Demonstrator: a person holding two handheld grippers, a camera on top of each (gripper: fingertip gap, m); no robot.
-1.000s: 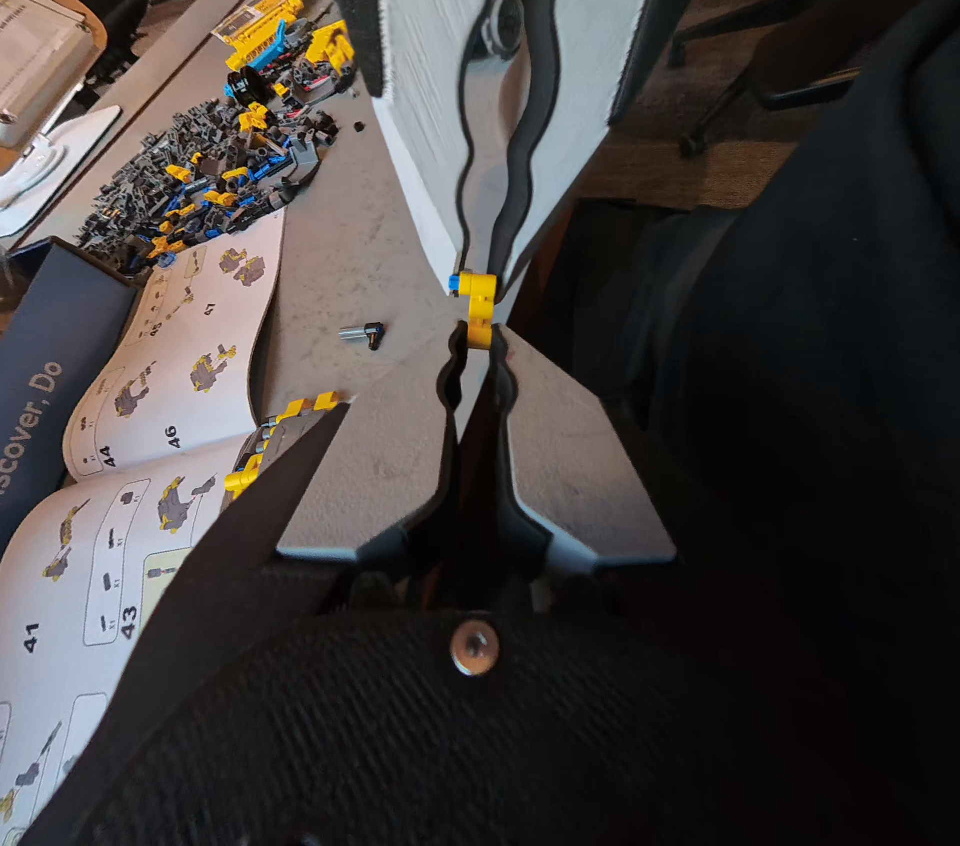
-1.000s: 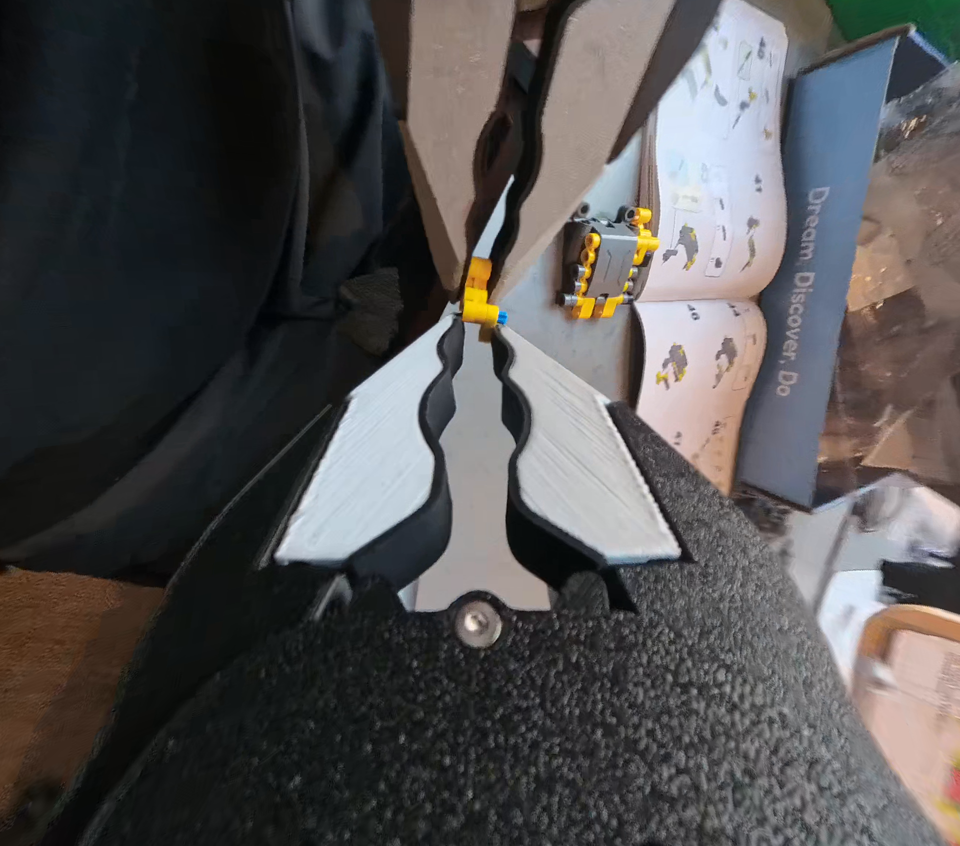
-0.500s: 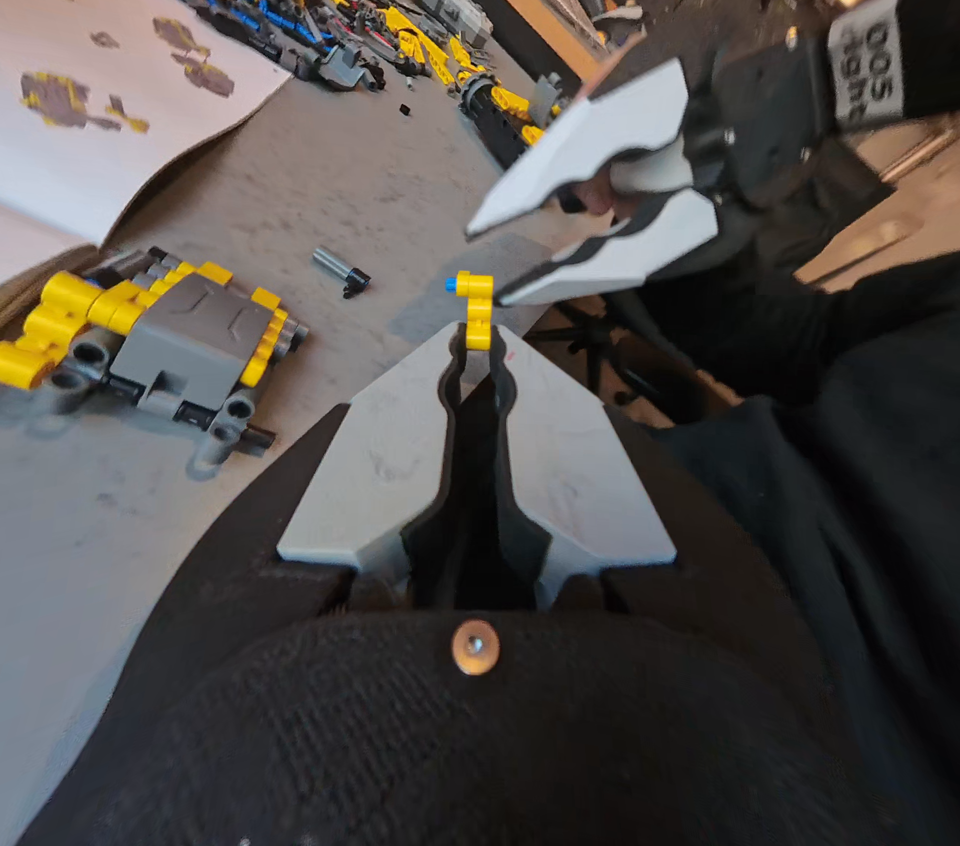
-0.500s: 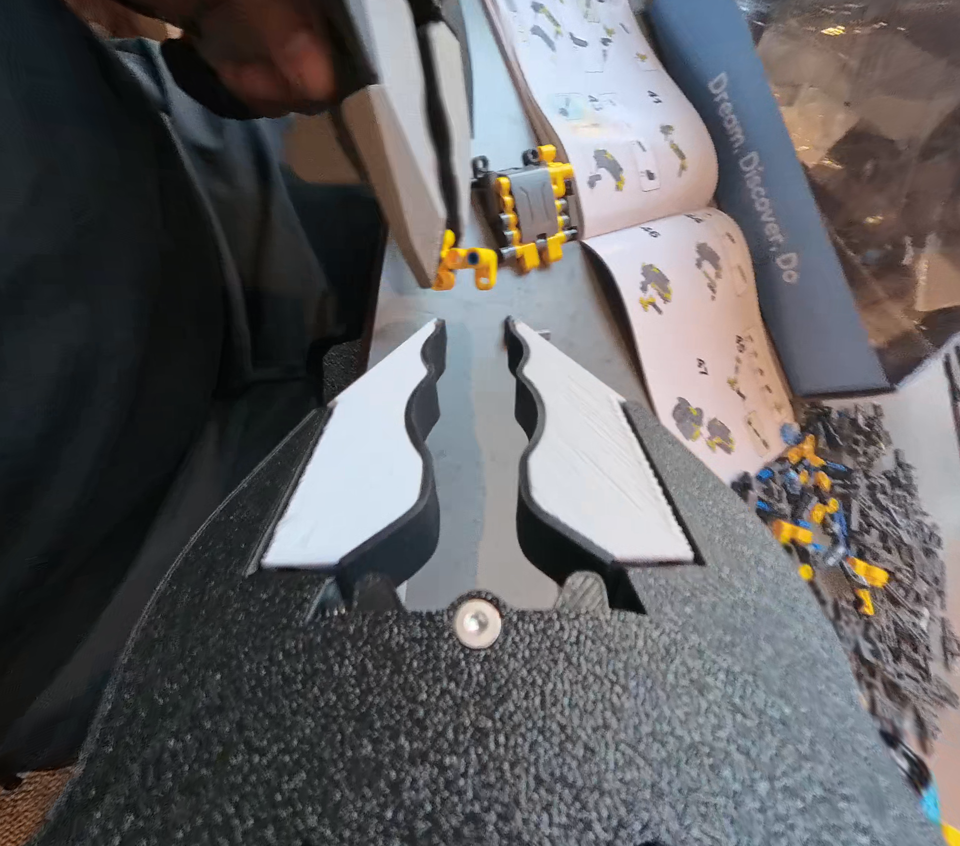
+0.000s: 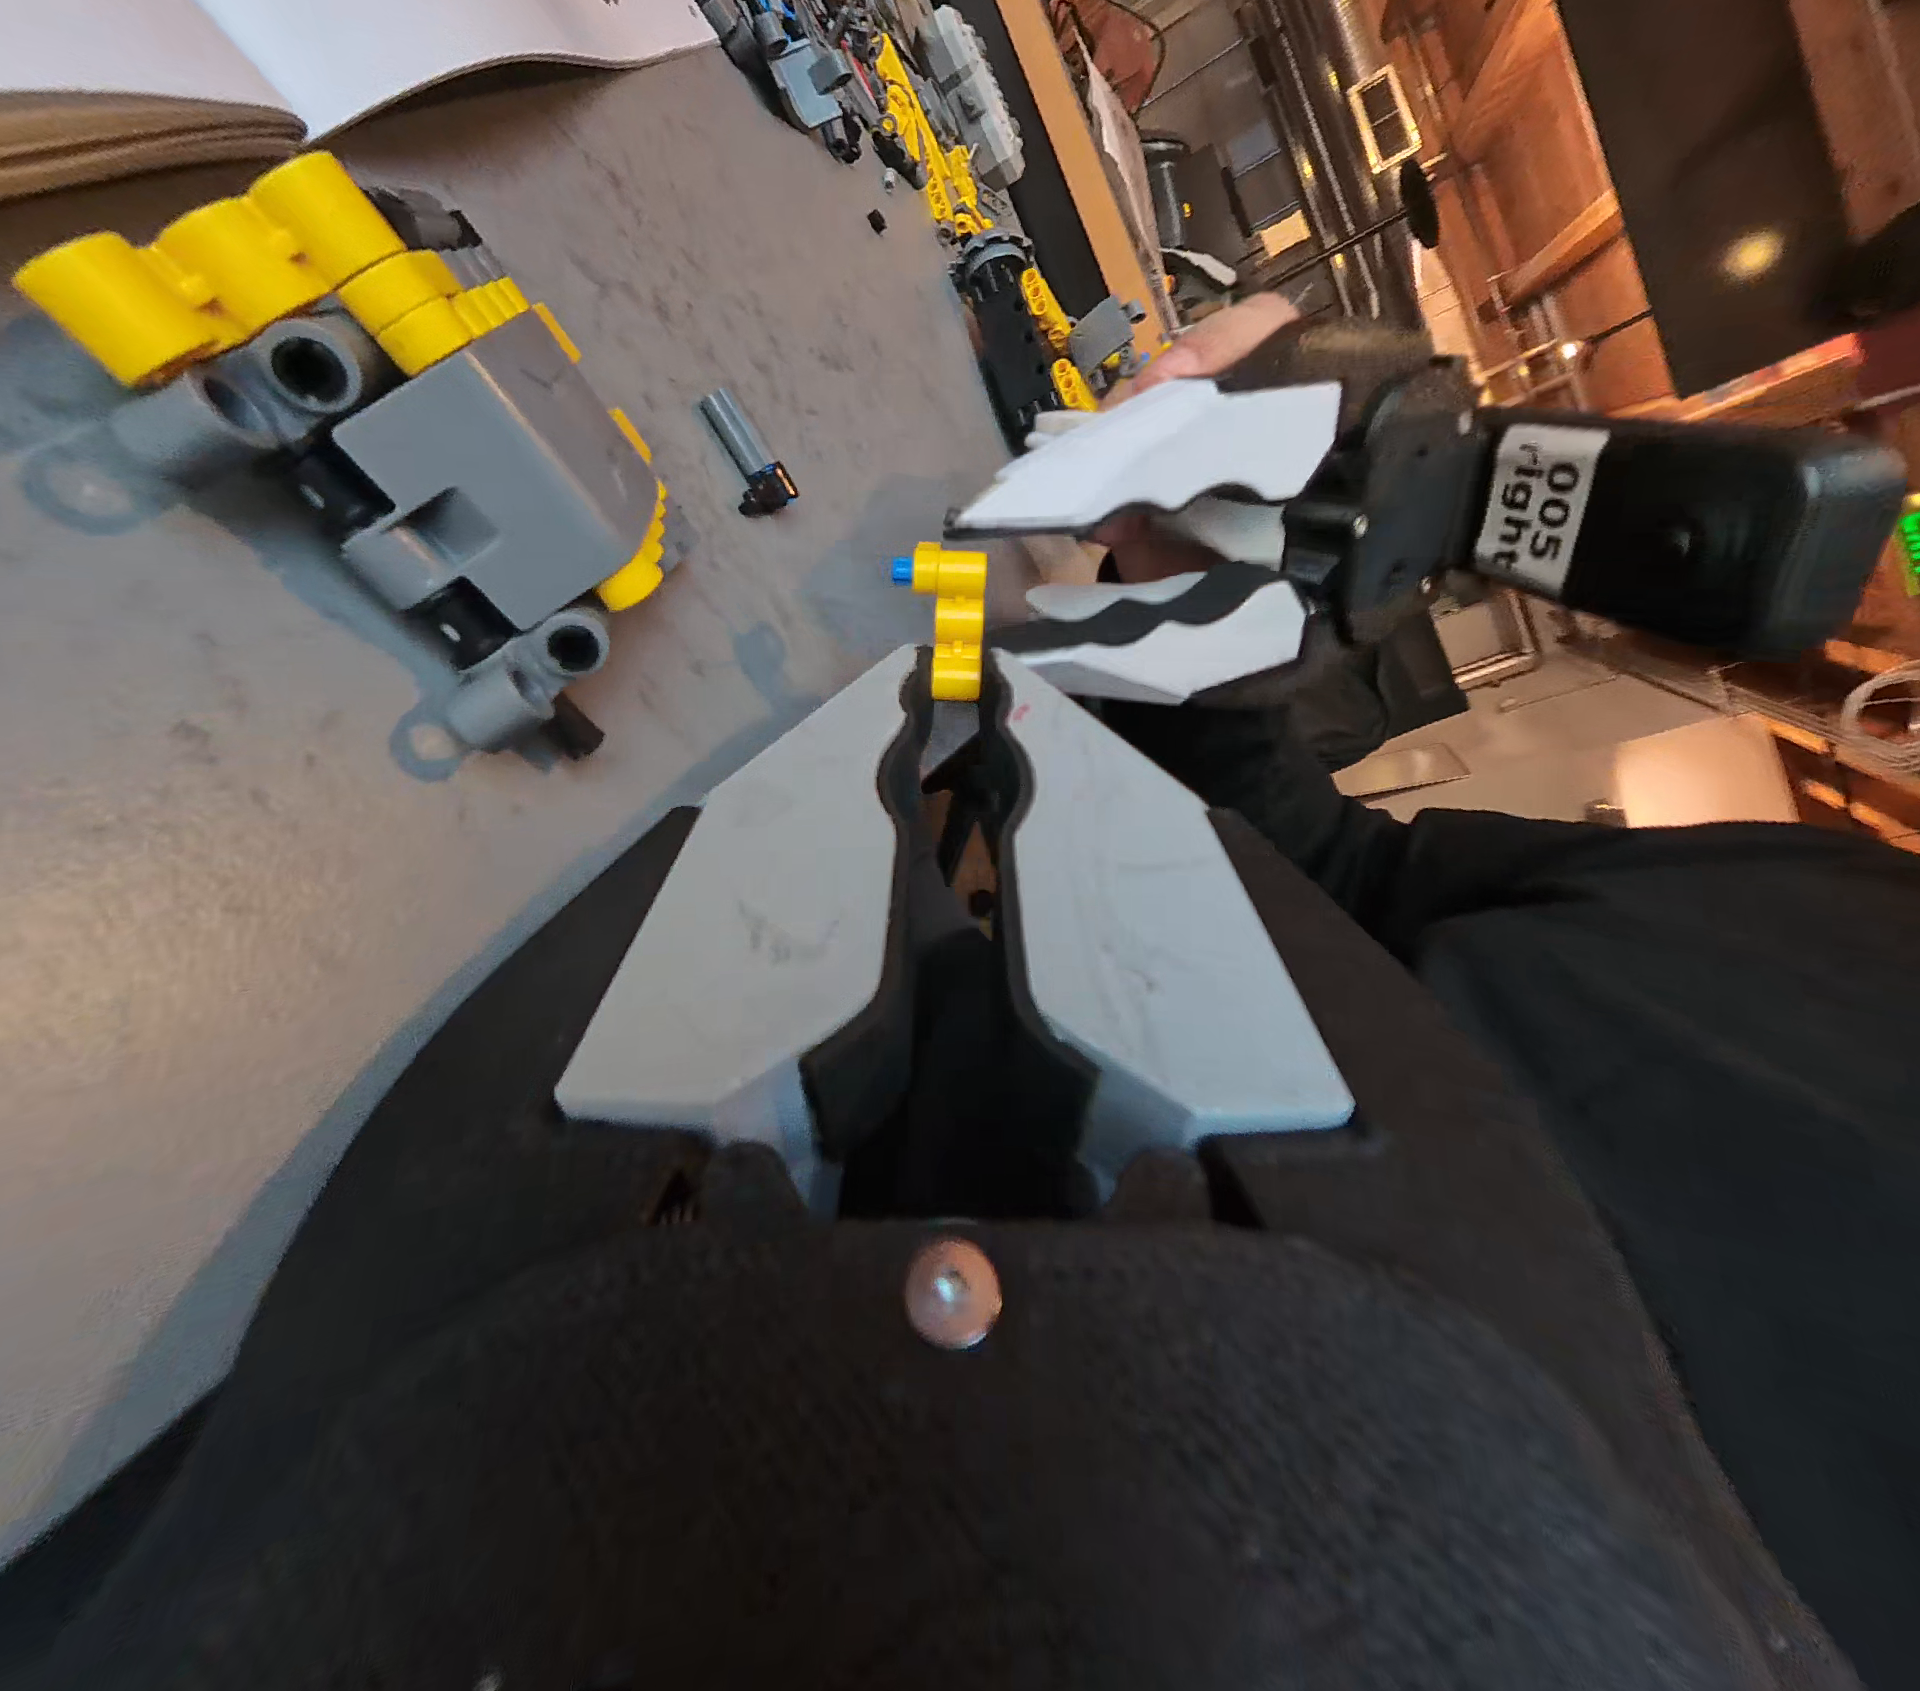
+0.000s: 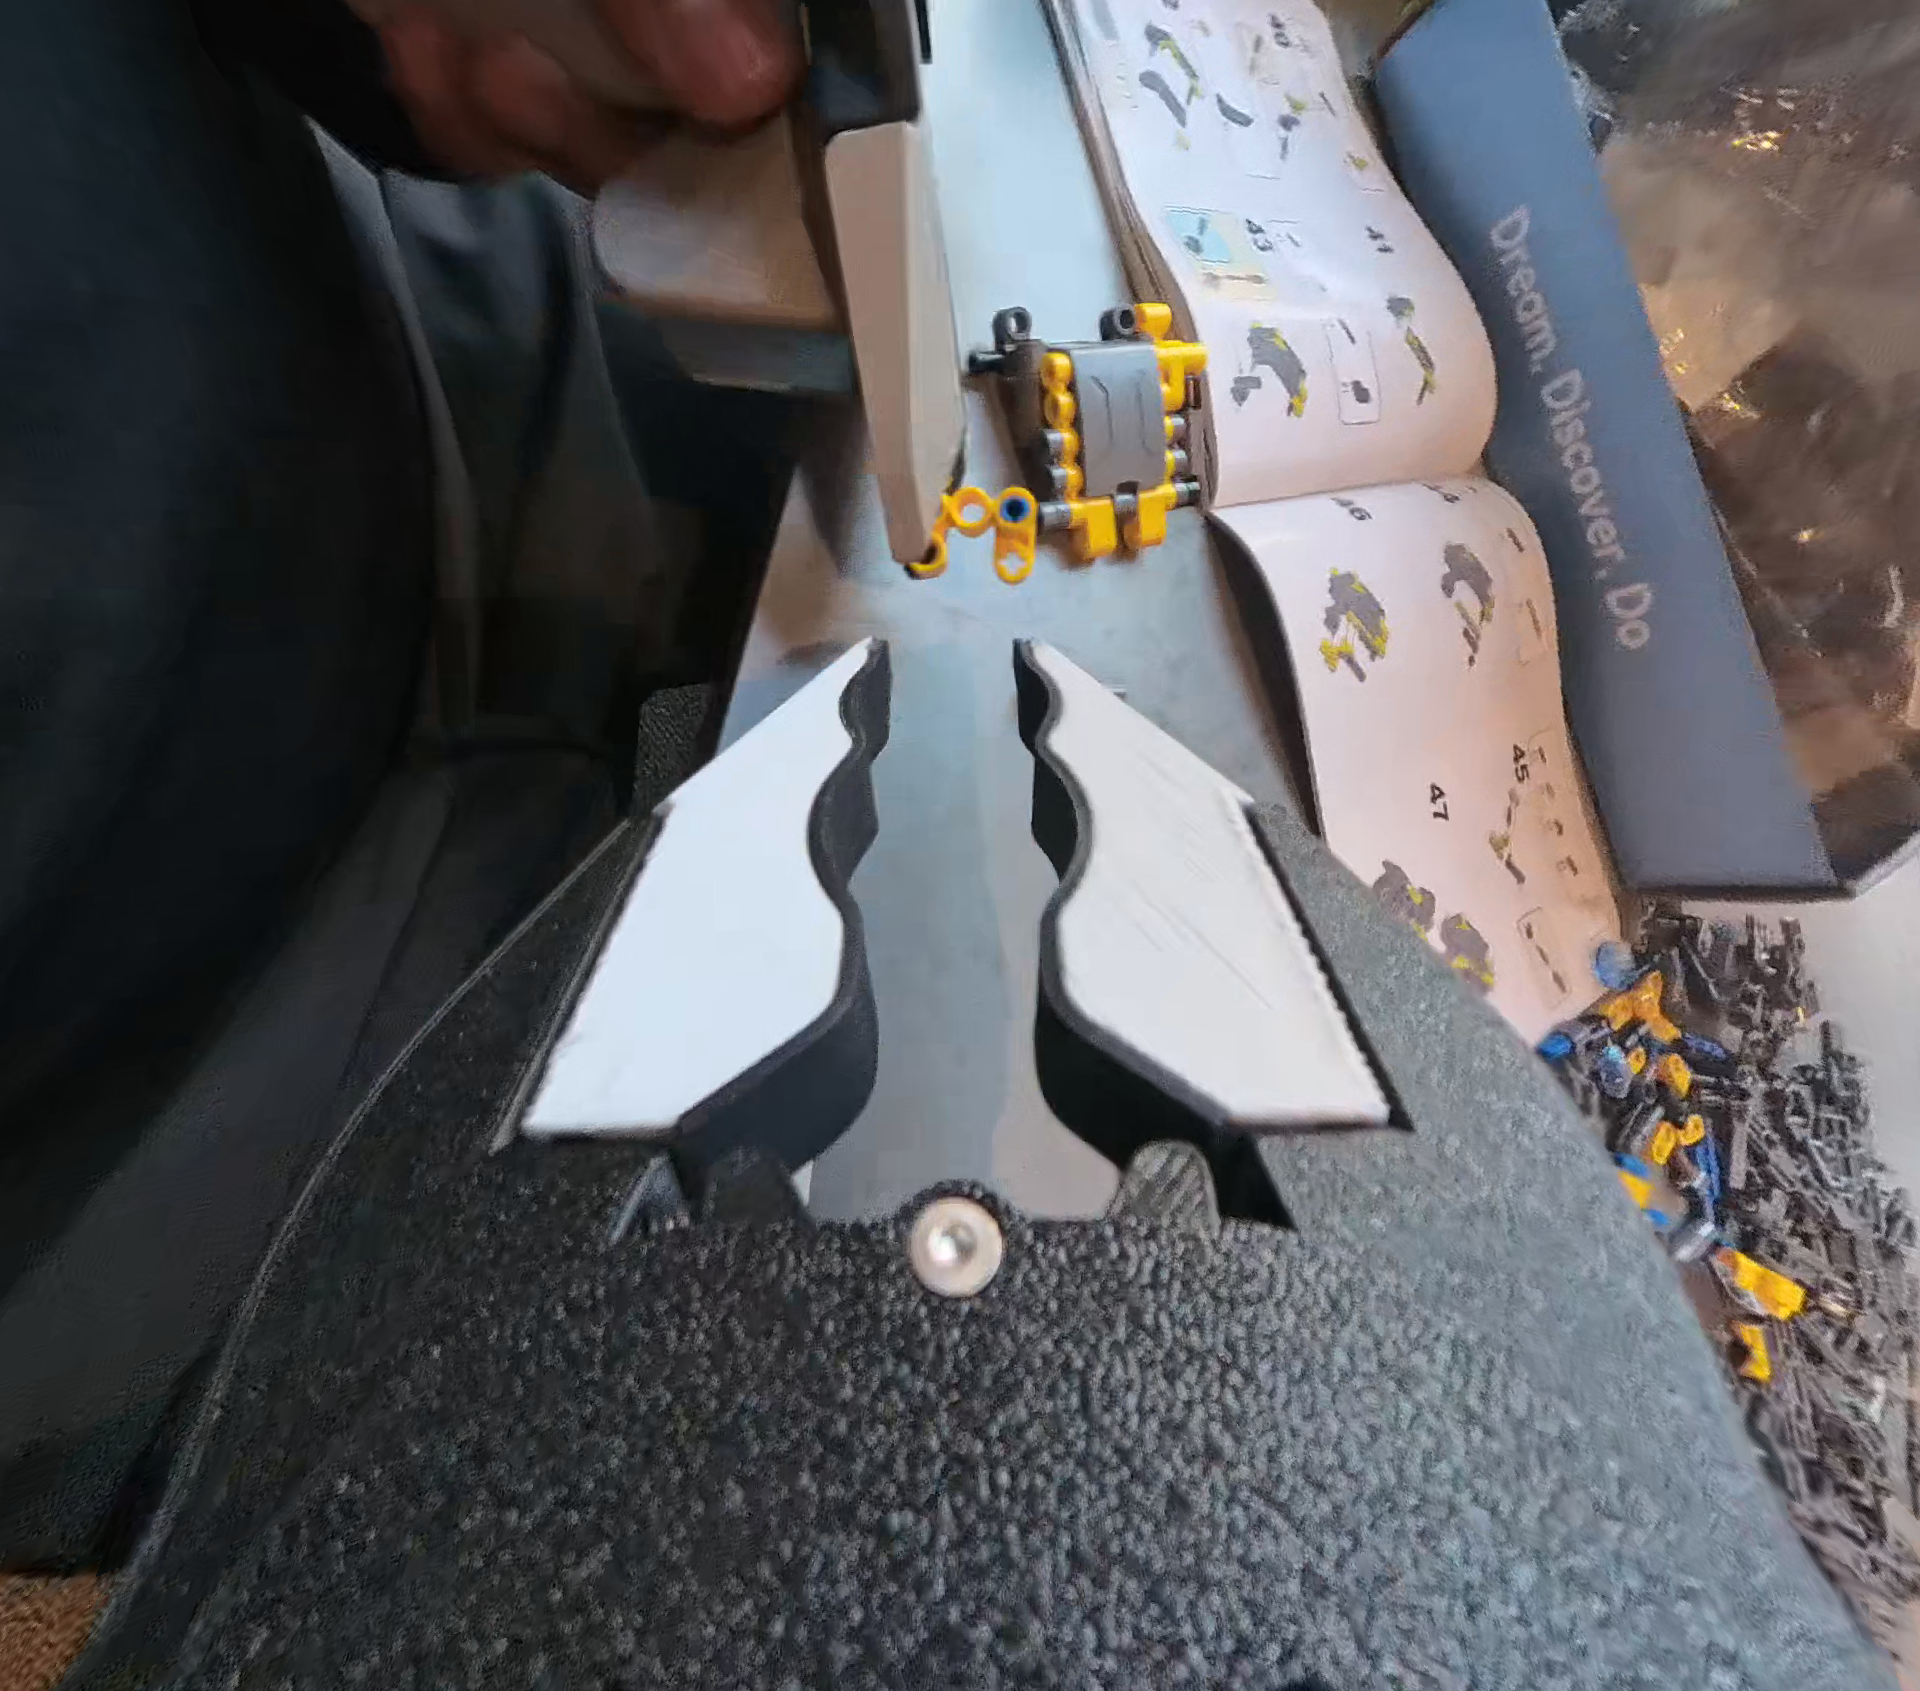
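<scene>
Gripping a yellow connector [image 5: 954, 625] by its lower end, my left gripper [image 5: 951, 677] is clamped shut over the grey table [image 5: 312, 862]. Right gripper [image 6: 951, 654] hangs open and empty, just beside. The grey-yellow assembly [image 5: 416, 436] sits near the booklet [image 6: 1351, 415], possibly touching.

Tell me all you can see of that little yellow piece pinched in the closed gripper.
The yellow piece is a small plastic building-toy connector, bent like an L, with round holes through it and a blue pin poking from its far end. The left gripper pinches its lower end between its fingertips, holding it above the grey table, touching nothing else.
</scene>
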